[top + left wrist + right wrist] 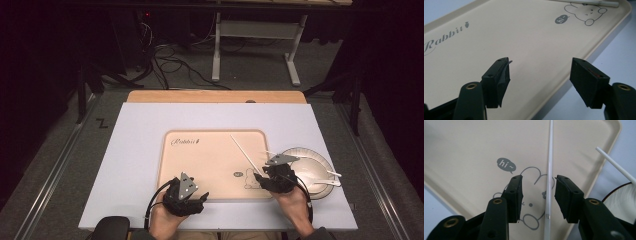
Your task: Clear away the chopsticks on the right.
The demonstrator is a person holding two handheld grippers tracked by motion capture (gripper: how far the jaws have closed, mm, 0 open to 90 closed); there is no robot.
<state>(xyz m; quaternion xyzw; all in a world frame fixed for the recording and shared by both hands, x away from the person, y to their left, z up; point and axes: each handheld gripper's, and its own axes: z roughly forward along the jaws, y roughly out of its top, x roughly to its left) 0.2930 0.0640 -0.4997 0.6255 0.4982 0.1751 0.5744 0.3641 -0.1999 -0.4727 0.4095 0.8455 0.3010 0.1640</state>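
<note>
A beige tray (210, 155) printed with "Rabbit" and a bunny drawing lies in the middle of the white table. One white chopstick (245, 152) lies slanted on the tray's right part. In the right gripper view this chopstick (549, 157) runs between the jaws of my right gripper (538, 182), close to the right pad, and the pads do not press on it. My right gripper (261, 179) hovers open over the tray's near right corner. My left gripper (197, 192) is at the tray's near edge, and its jaws (540, 67) stand wide open with nothing between them.
A white plate (307, 156) sits just right of the tray, with a second white chopstick (300, 161) across it and a white spoon (325, 181) on its near side. The plate's rim (624, 200) and that chopstick (616, 165) appear right of my right jaws.
</note>
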